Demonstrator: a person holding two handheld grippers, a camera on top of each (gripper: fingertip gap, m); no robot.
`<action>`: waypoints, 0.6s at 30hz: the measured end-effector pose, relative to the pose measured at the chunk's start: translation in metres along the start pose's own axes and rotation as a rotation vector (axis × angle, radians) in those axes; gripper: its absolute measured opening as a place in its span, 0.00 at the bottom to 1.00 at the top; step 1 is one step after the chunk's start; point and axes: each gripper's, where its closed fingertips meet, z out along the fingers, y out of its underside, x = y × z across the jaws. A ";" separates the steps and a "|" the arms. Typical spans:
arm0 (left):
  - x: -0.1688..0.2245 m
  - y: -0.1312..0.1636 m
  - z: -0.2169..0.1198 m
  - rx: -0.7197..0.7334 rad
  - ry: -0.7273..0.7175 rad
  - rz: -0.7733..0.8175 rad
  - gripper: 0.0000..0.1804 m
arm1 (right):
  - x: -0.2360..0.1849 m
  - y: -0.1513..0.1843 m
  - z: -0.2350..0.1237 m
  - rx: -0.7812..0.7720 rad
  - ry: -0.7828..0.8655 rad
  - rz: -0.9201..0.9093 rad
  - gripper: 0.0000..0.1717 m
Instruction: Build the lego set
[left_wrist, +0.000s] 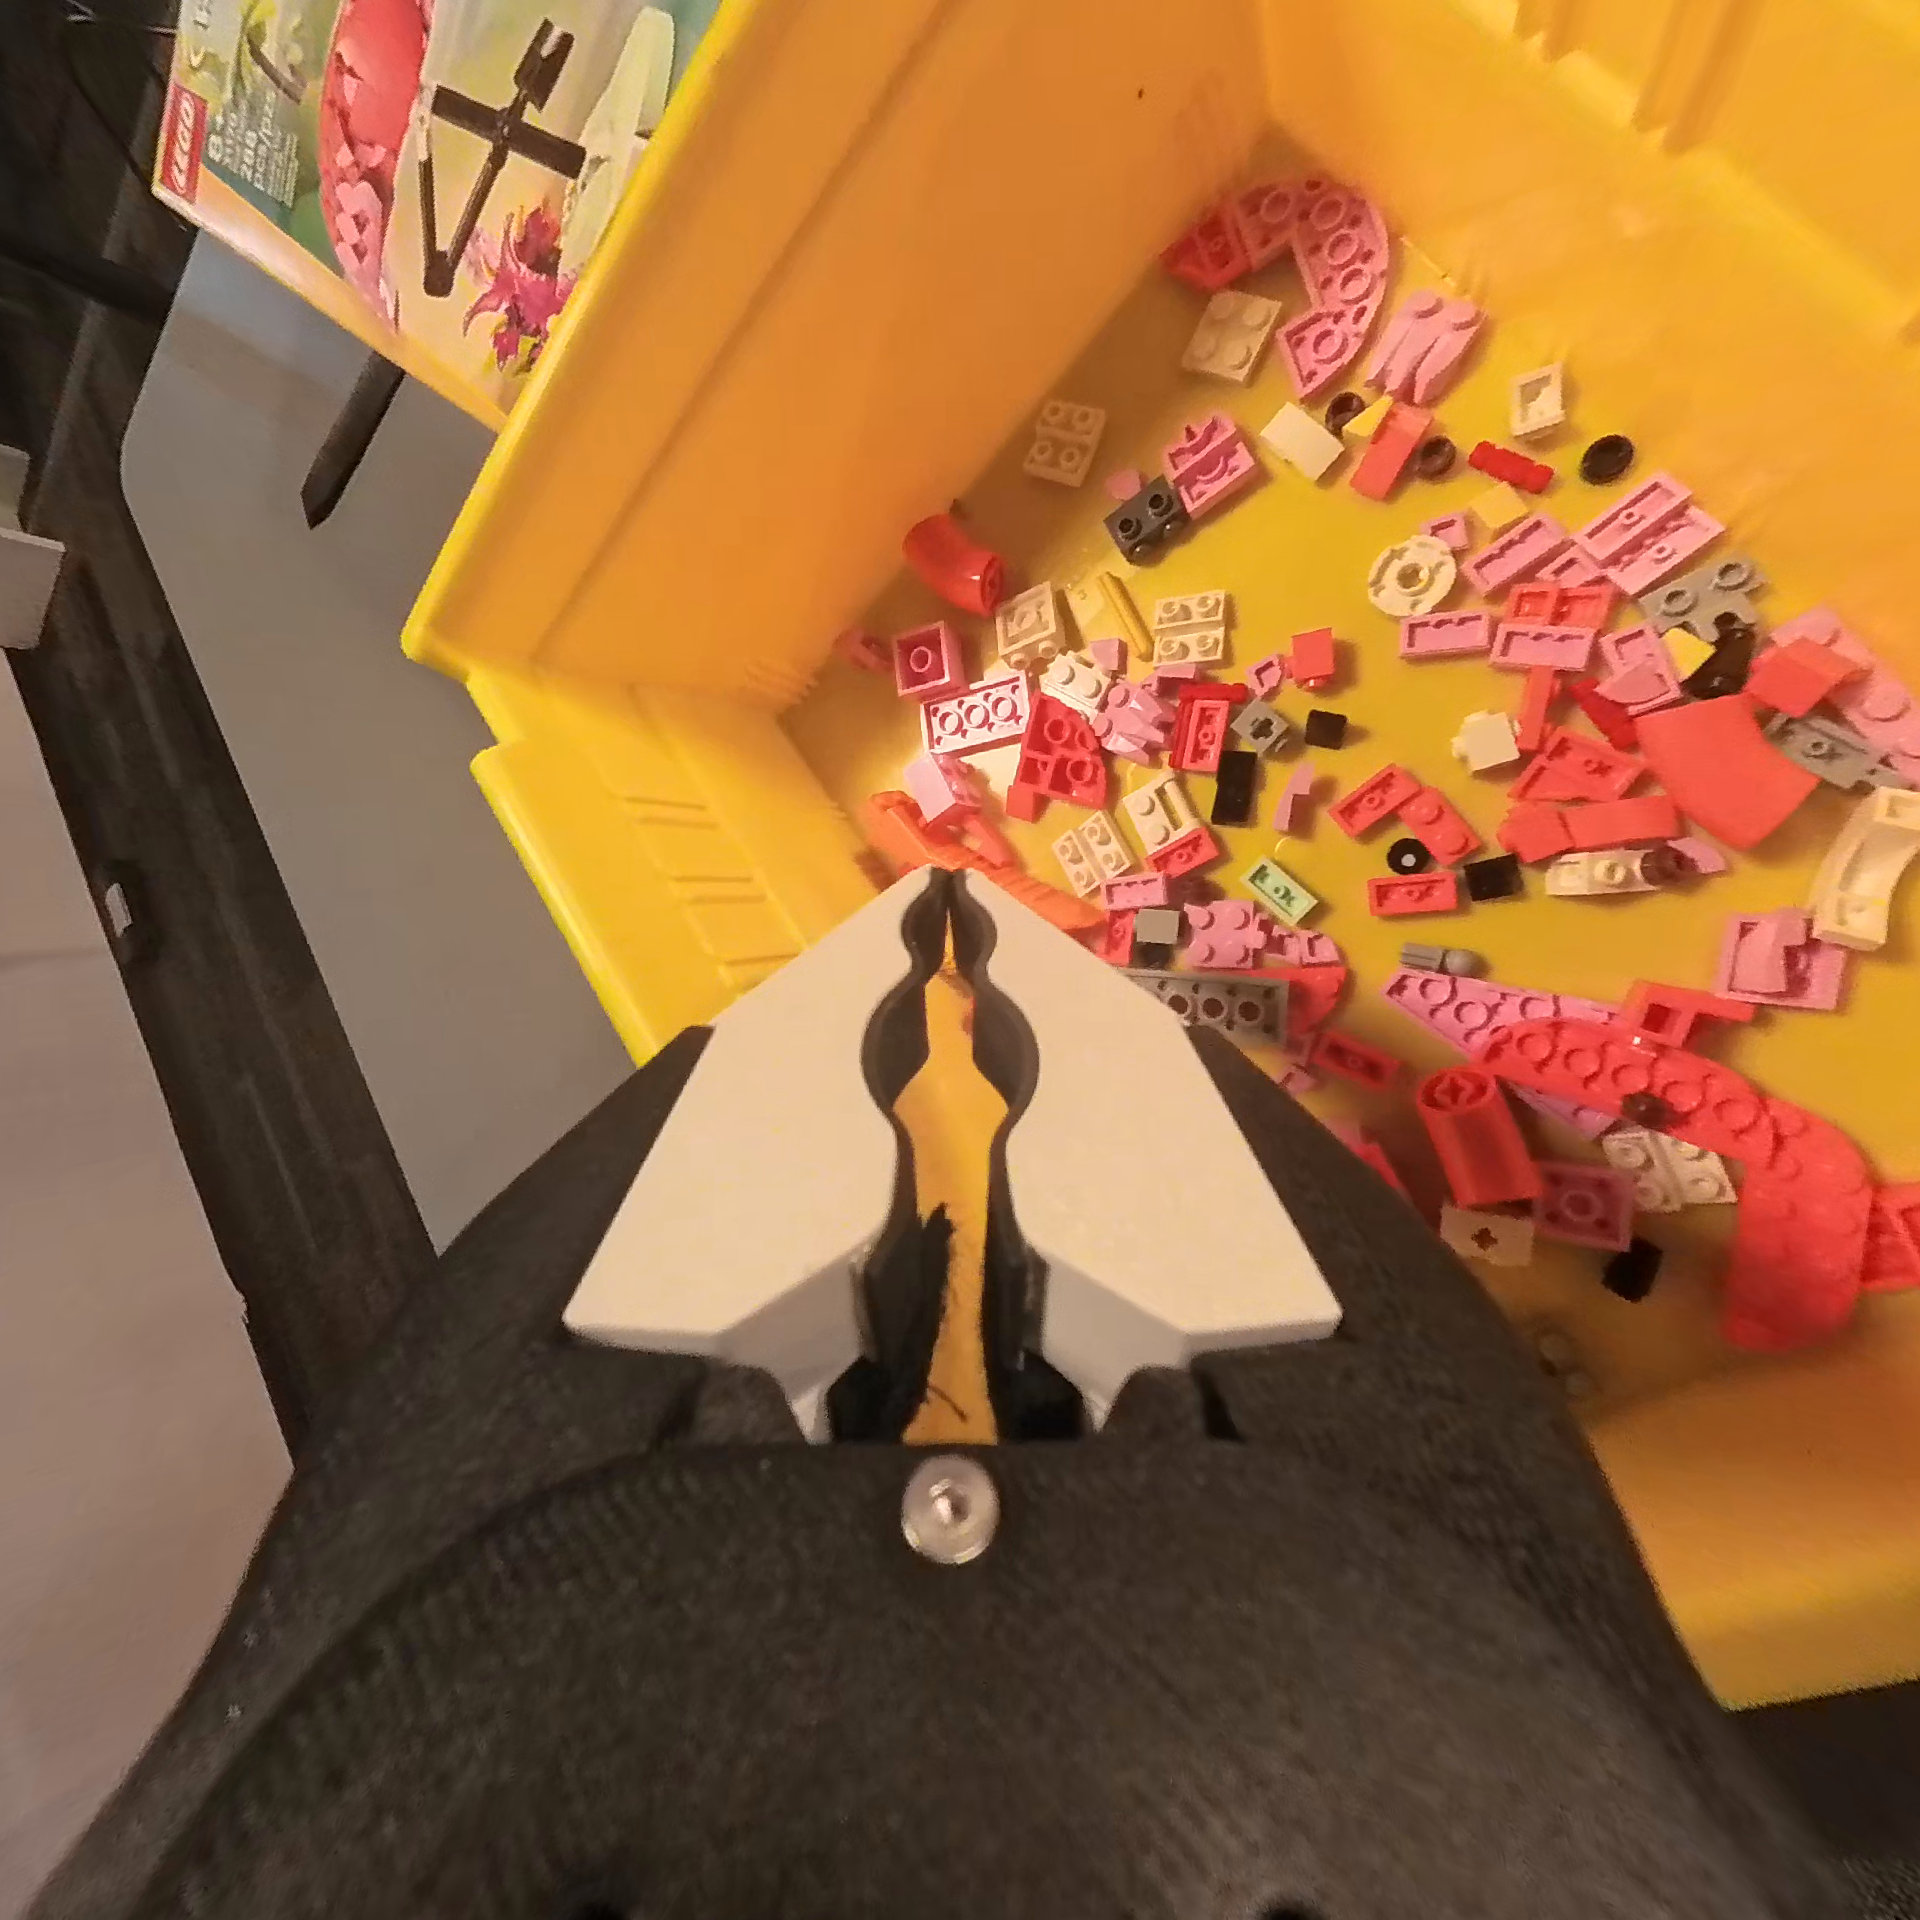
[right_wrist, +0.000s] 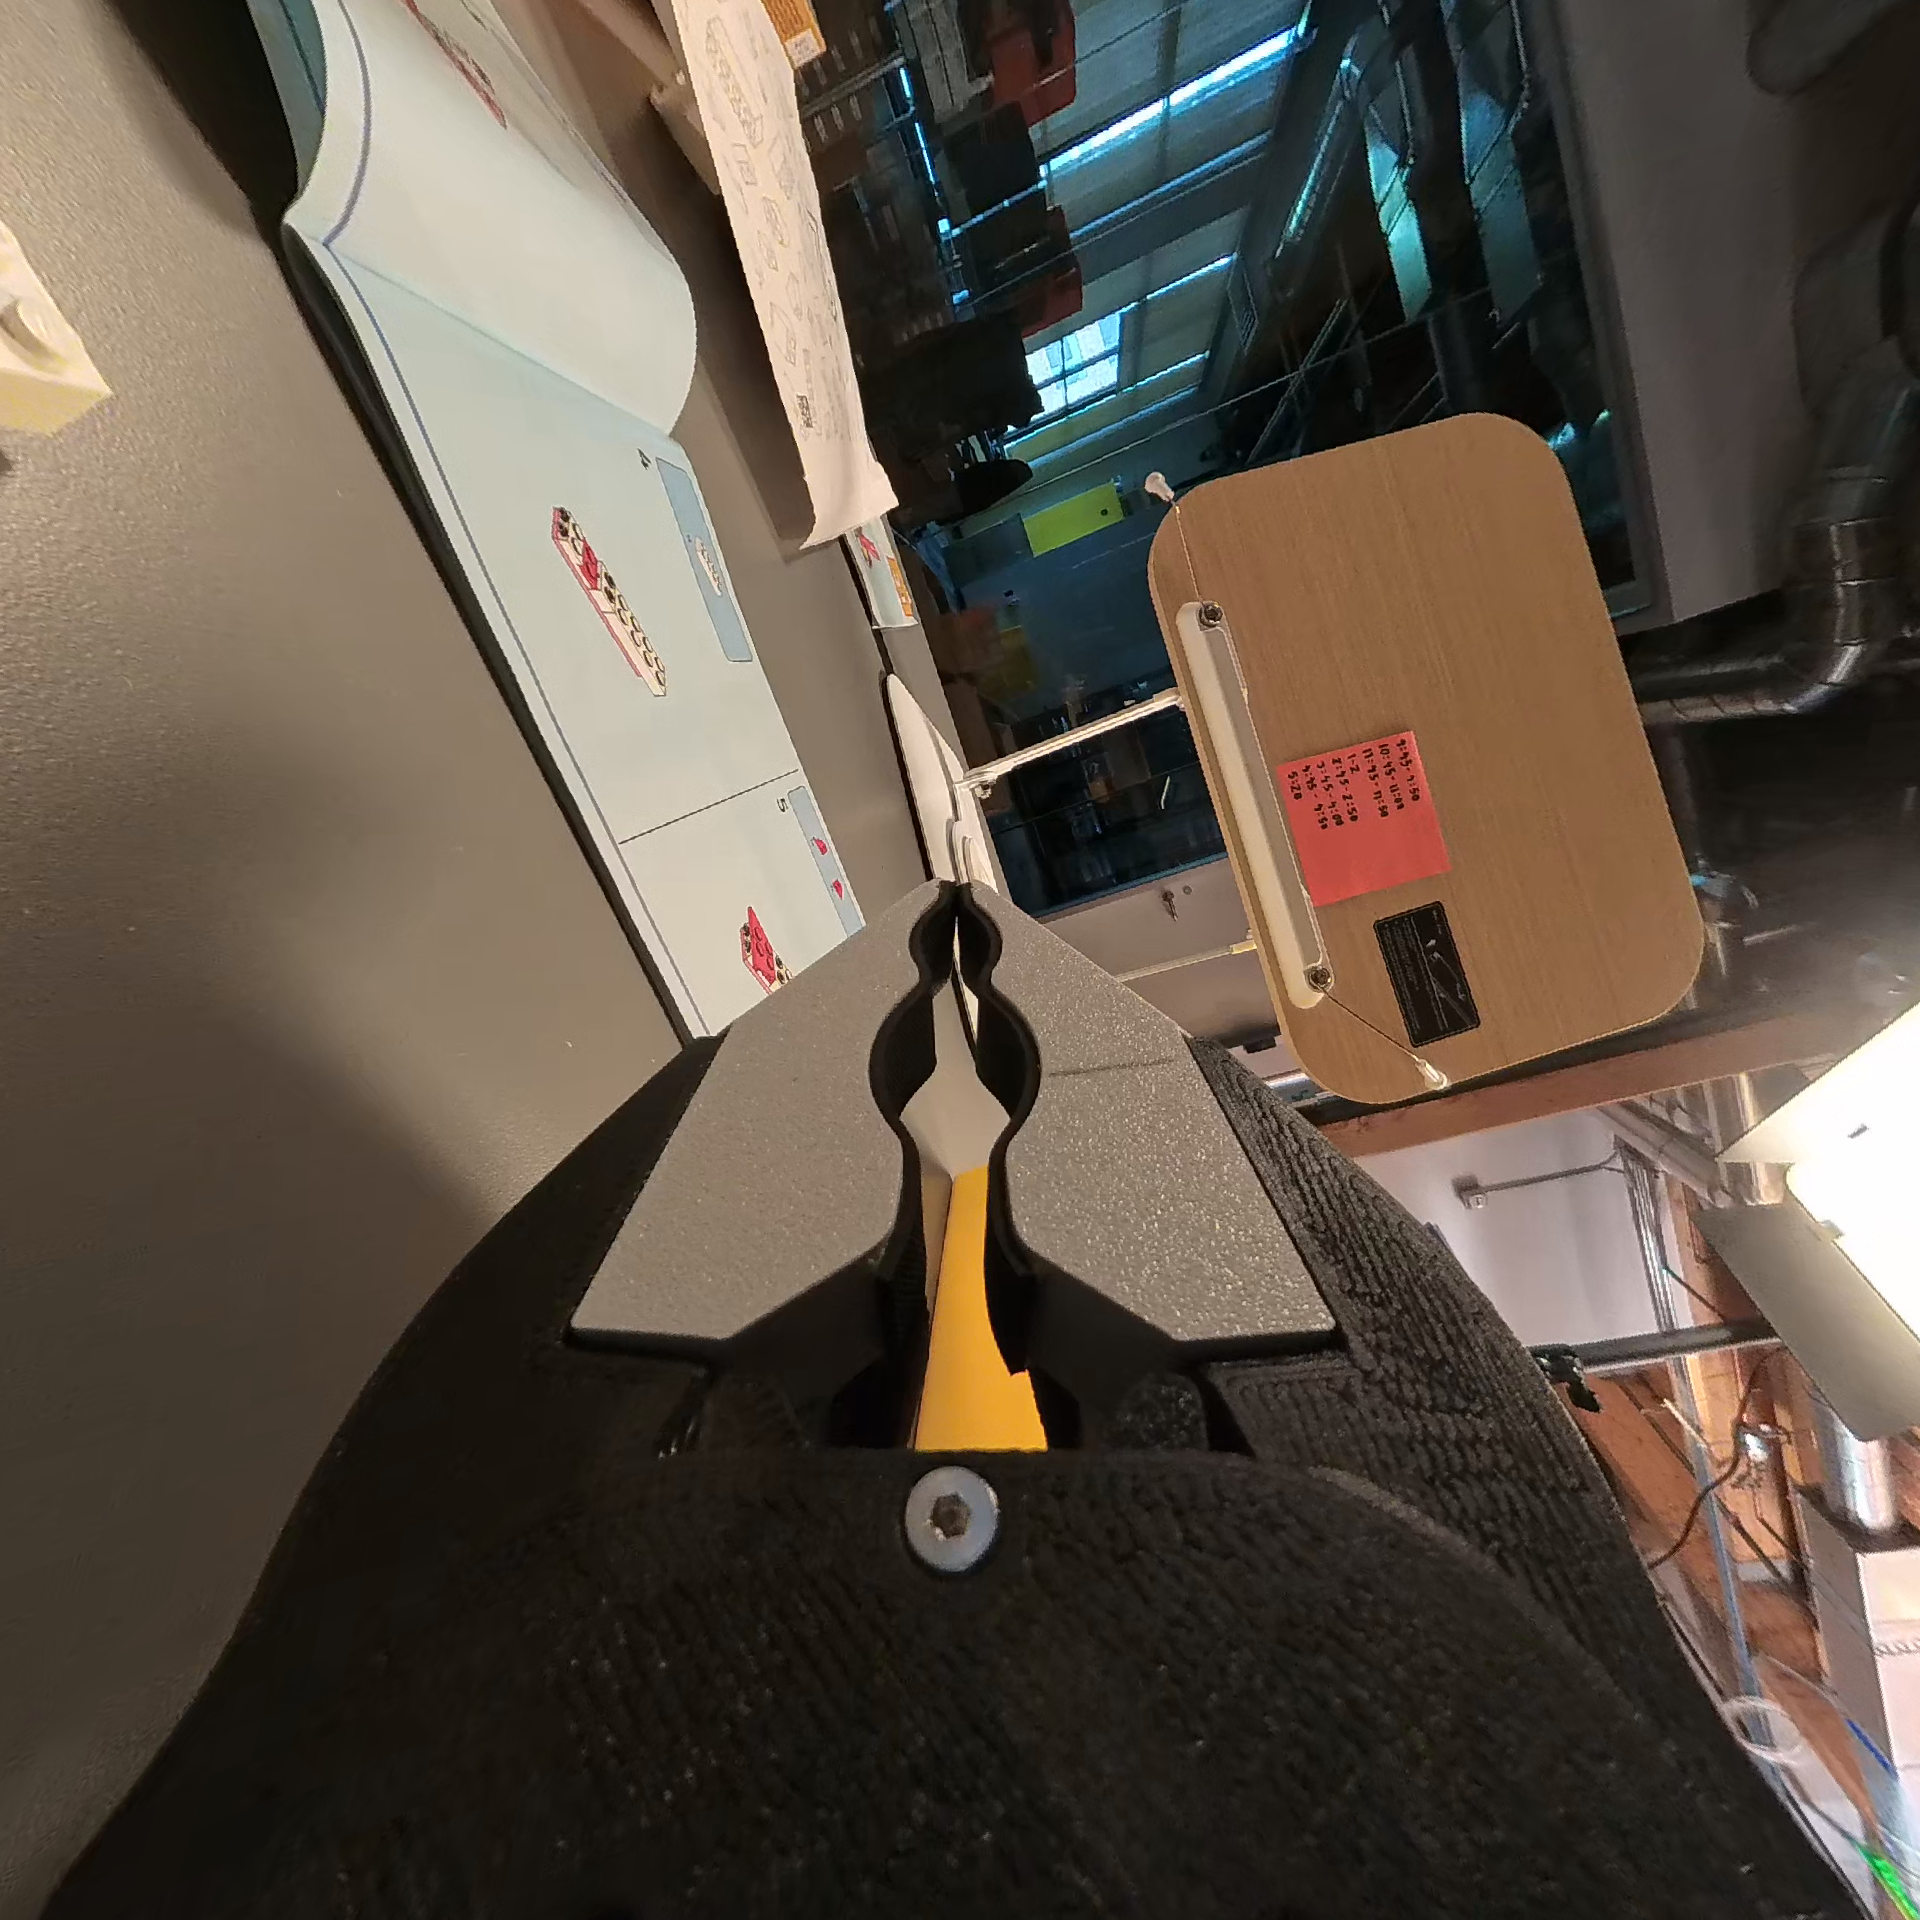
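Bricks (left_wrist: 1382, 748) fill the yellow bin (left_wrist: 831, 343) only in the left view; right shows a booklet (right_wrist: 582, 582). Both fingers clenched, bare.

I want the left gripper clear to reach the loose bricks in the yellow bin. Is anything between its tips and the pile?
Nothing visible: the shut left gripper hovers inside the yellow plastic bin, tips just over an orange brick-separator tool at the pile's edge.

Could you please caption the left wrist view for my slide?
Left gripper, fingers shut, poised over a yellow bin of loose bricks.
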 end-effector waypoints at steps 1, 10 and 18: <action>0.001 0.000 0.000 -0.001 0.002 0.001 0.00 | 0.000 0.000 0.000 0.000 0.000 0.000 0.00; 0.008 -0.001 0.004 -0.007 0.026 0.015 0.00 | -0.001 0.000 0.000 -0.001 -0.002 -0.002 0.00; 0.047 0.002 -0.001 -0.022 0.238 0.030 0.00 | -0.001 0.001 0.000 -0.003 -0.003 -0.005 0.00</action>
